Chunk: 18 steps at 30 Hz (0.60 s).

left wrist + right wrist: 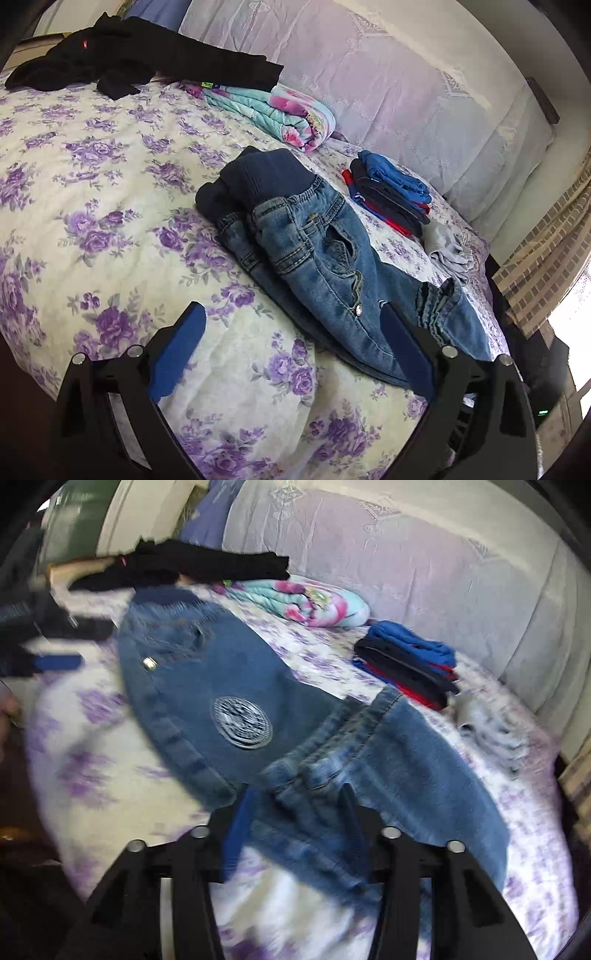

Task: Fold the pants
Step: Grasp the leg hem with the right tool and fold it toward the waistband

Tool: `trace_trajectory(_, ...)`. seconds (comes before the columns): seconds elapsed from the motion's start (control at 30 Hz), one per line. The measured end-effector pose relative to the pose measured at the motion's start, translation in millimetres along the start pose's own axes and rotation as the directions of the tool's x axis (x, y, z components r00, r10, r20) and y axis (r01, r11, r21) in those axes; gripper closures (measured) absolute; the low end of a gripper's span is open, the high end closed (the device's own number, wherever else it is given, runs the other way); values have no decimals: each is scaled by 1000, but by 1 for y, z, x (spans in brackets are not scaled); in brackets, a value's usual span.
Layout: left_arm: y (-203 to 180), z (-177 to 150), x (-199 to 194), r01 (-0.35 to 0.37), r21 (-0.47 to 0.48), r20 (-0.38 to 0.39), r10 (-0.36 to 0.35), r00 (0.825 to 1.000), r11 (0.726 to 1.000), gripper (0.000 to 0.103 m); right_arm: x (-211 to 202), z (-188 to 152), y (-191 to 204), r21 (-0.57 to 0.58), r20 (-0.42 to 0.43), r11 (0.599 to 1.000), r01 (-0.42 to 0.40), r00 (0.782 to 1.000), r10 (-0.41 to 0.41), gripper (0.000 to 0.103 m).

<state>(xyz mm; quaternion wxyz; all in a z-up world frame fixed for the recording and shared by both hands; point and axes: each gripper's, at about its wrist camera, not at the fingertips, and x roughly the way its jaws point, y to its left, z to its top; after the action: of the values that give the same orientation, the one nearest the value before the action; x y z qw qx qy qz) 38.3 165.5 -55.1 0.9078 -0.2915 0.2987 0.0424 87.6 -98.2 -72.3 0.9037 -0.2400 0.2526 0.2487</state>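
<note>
A small pair of blue jeans (314, 236) with a dark ribbed waistband lies on the floral bedcover (92, 184), its legs doubled back over the seat. My left gripper (291, 310) stands wide open just above the cover, and its right finger (402, 343) overlaps the jeans' lower edge. In the blurred right wrist view the jeans (221, 672) show a round silver patch (242, 722). My right gripper (295, 797) is open, with the folded leg hems (306, 812) lying between its fingers. The left gripper (66, 646) shows blurred at the far left.
Black clothing (129, 55) sprawls at the back left. A folded pink and teal blanket (280, 110) lies behind the jeans. A stack of folded blue, red and dark clothes (391, 192) and a grey garment (450, 251) sit right, near the bed's edge. A padded lilac headboard (406, 74) closes the back.
</note>
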Motion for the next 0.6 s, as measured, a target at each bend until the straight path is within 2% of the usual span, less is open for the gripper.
trace_trajectory(0.07,0,0,0,-5,1,-4,5,1000,1000,10,-25,5,-11,63,55,989,-134,990,131,48)
trace_trajectory(0.13,0,-1,0,-4,2,-1,4,1000,1000,10,-46,16,-36,168,125,971,-169,981,149,48)
trace_trajectory(0.2,-1,-1,0,1,4,-1,-1,1000,1000,10,-51,28,-75,309,134,947,-88,990,48,46)
trace_trajectory(0.23,-2,-1,0,1,5,0,-1,1000,1000,10,-43,33,-92,354,95,935,-3,995,-32,45)
trace_trajectory(0.3,-3,-3,2,-4,6,-3,4,1000,1000,10,-19,38,-108,360,22,928,97,993,-113,45)
trace_trajectory(0.4,-3,-5,4,-16,6,-9,16,1000,1000,9,27,32,-102,337,-96,933,127,990,-100,45)
trace_trajectory(0.43,-4,-6,5,-20,12,-11,20,1000,1000,9,41,28,-95,311,-139,940,141,985,-102,40)
trace_trajectory(0.47,-4,-6,5,-23,15,-13,23,1000,1000,9,57,21,-87,279,-188,947,162,976,-111,39)
trace_trajectory(0.6,-6,-6,9,-38,28,-21,39,999,999,8,59,17,-90,311,-177,941,133,981,-80,38)
